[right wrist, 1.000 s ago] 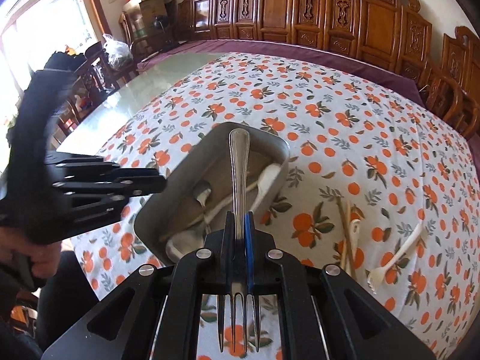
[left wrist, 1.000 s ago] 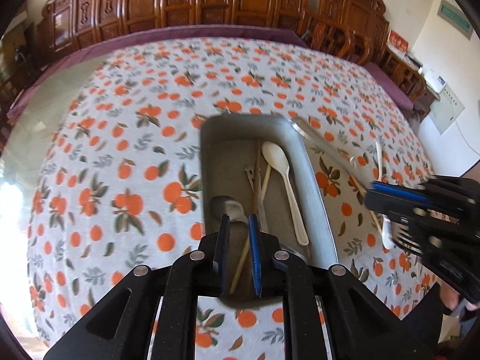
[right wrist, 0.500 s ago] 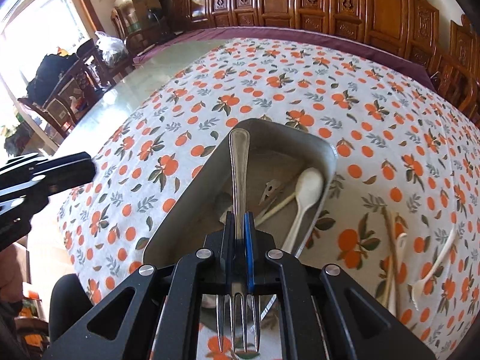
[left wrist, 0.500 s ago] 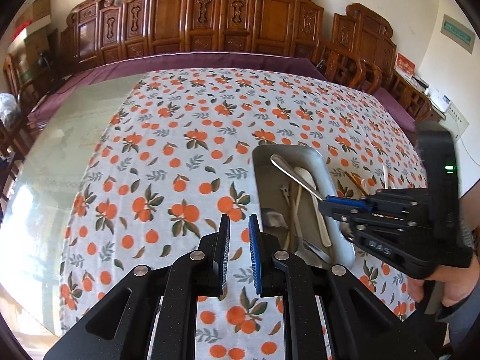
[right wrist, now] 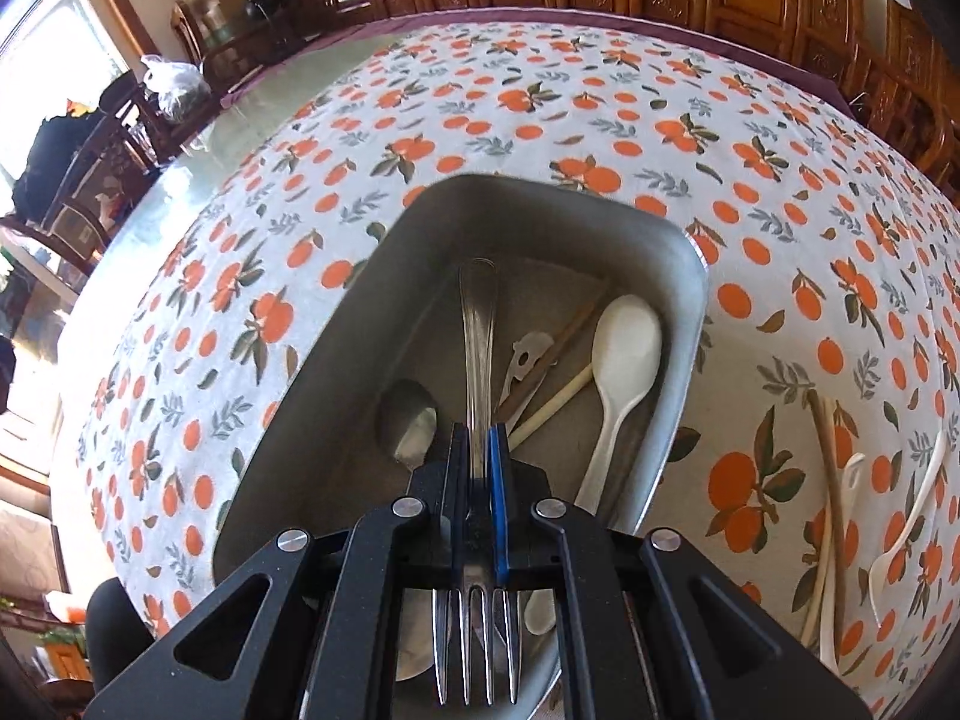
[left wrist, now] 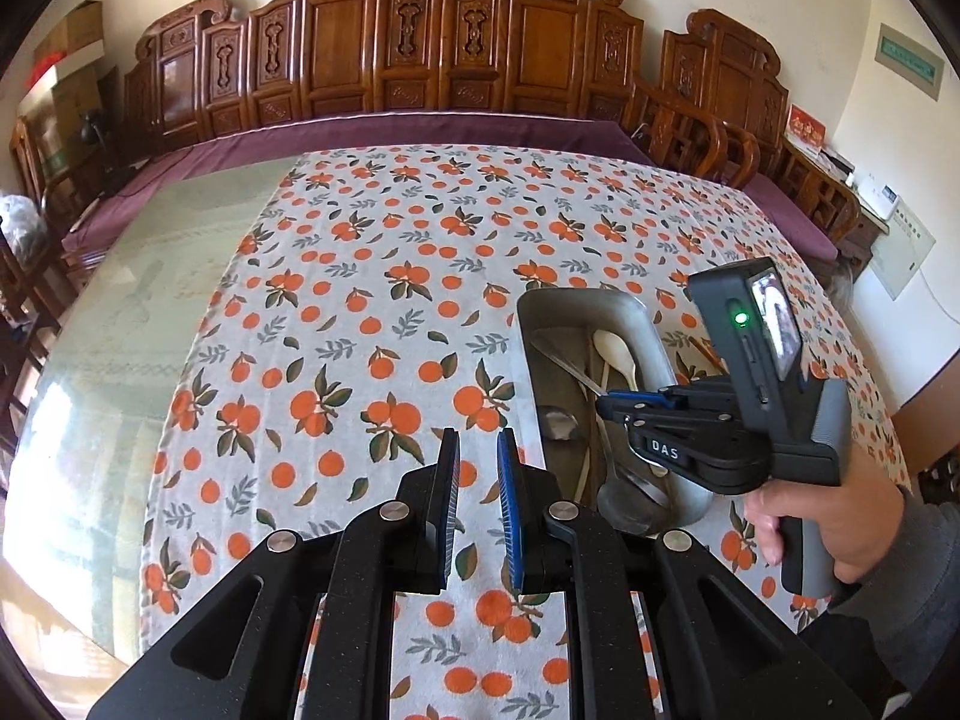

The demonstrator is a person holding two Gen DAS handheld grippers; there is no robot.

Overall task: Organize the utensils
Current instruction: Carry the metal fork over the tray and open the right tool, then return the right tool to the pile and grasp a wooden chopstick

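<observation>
Now, with your right hand-held gripper (right wrist: 478, 468) clamped on the metal fork (right wrist: 477, 324) above the tray (right wrist: 684, 324), lower it until it lies flat beside the white spoon (right wrist: 624, 348), then release.

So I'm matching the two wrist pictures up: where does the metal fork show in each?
Left wrist view: the metal fork is right of centre, its handle slanting over the metal tray, held by the right tool.
Right wrist view: bottom centre, clamped, tines toward the camera, handle pointing into the tray.
Shared landmark: the white spoon in the tray.
</observation>
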